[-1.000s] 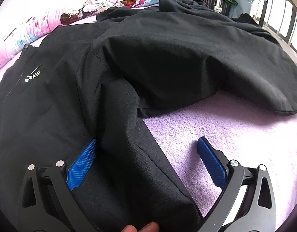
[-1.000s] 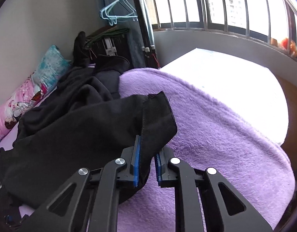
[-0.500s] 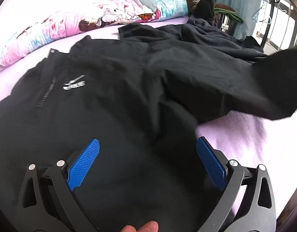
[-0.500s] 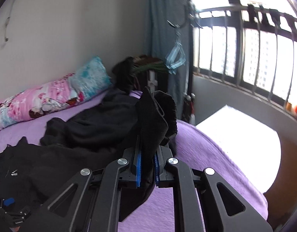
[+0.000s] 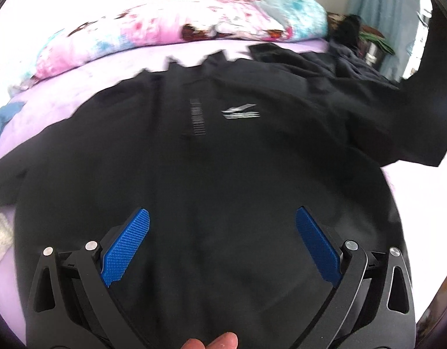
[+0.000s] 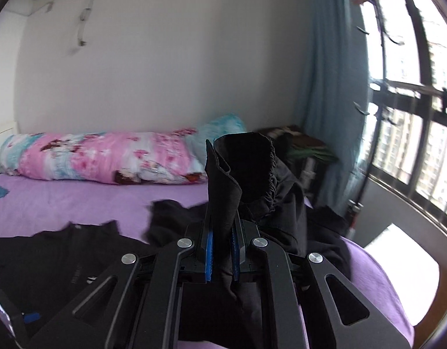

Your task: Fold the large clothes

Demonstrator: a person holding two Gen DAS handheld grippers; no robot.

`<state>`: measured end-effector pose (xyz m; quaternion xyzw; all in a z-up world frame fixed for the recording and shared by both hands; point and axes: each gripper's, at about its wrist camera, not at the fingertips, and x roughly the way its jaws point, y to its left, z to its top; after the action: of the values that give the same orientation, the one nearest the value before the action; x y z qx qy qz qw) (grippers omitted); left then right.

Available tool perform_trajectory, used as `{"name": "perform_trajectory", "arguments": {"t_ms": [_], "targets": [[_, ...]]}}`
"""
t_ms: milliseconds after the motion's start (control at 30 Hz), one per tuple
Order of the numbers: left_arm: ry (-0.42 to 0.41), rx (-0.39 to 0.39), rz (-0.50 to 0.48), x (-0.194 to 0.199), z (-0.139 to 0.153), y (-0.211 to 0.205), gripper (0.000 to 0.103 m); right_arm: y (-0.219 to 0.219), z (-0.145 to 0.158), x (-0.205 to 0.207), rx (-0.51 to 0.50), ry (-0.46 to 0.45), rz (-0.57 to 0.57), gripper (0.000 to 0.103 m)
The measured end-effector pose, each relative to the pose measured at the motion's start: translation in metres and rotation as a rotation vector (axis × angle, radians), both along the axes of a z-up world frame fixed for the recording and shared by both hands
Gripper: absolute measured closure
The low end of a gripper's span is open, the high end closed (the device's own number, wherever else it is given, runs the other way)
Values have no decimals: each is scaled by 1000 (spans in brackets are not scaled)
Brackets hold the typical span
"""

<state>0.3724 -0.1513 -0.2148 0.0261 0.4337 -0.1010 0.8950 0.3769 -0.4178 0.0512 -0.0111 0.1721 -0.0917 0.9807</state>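
A large black jacket (image 5: 223, 157) with a small white chest logo (image 5: 241, 112) lies spread on the purple bed cover (image 5: 87, 87). My left gripper (image 5: 222, 229) hangs open above the jacket's lower body, nothing between its blue pads (image 5: 127, 247). A fingertip (image 5: 212, 341) shows at the bottom edge. My right gripper (image 6: 222, 229) is shut on the jacket's black sleeve cuff (image 6: 241, 168), which stands up out of the jaws, lifted well above the bed. The raised sleeve (image 5: 421, 122) shows at the right of the left wrist view.
A long pink and blue floral pillow (image 6: 107, 157) lies along the wall at the bed's far side. More dark clothing (image 6: 299, 145) is piled at the far corner by the blue curtain (image 6: 331, 87). A barred window (image 6: 412, 101) is on the right.
My right gripper has risen with the sleeve cuff and swung toward the wall. The left gripper has shifted over the jacket's body, still open, so the logo now sits in mid-view.
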Motion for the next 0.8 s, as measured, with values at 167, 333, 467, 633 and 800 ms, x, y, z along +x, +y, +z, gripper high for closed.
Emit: {"name": "perform_trajectory", "arguments": {"t_ms": [167,333,467,633,800], "targets": [[28,-23,93,3,-5,67,6,95,6,22,-21,3,142,93],[37,-39,156,1,-9,123,6,191,-2,37,-41,13,283,93],[64,-56,204,-5,-17,165,6,264,-27,40,-83,49,384,93],[94,-74,252,-9,-23,211,6,345,-69,52,-113,112,515,93],[117,-114,342,-4,-22,264,6,415,-133,50,-165,206,646,93]]}}
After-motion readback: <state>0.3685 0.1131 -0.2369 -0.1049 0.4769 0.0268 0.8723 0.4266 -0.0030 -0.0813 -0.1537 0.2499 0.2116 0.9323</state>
